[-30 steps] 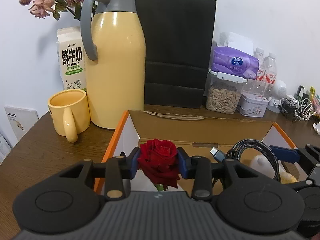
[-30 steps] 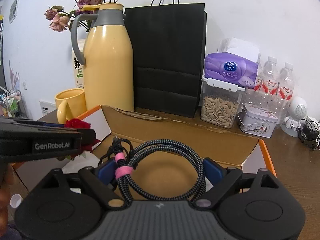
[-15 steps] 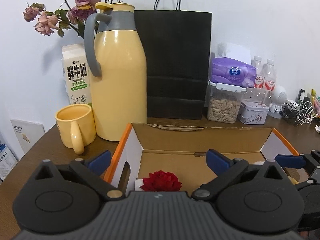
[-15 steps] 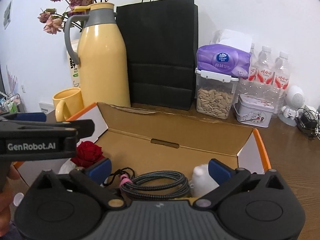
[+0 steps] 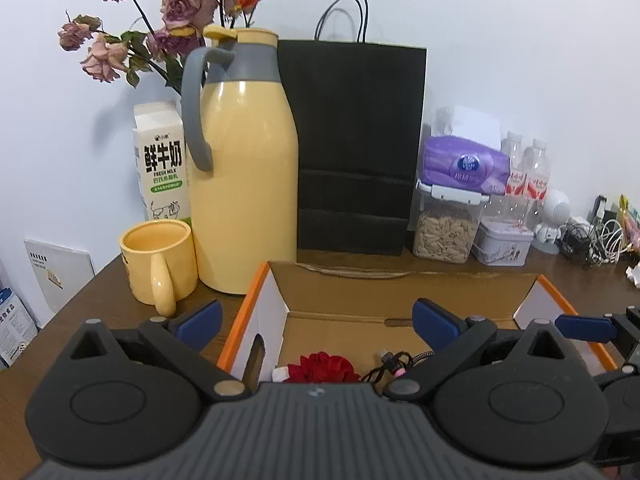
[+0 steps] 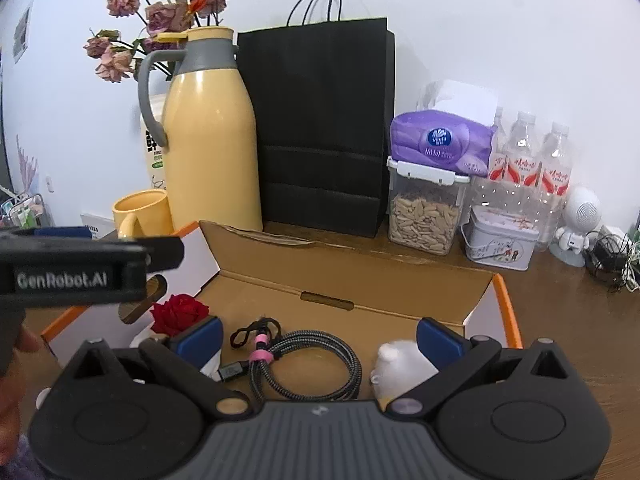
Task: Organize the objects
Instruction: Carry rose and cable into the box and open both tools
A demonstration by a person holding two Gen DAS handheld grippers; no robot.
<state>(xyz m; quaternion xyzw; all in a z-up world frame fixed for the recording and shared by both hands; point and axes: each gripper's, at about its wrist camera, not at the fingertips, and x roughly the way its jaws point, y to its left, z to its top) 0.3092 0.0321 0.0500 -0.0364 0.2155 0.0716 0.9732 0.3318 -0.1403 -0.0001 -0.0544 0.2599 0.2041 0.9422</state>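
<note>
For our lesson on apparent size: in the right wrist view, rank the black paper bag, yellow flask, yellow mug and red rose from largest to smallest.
1. black paper bag
2. yellow flask
3. yellow mug, partly hidden
4. red rose, unsure: it is nearer the camera and looks similar to the mug.

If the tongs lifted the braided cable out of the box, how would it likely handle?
The braided cable would probably sag, being a loose coil. The pink tie binds one side only, so loops may droop. It looks light.
</note>
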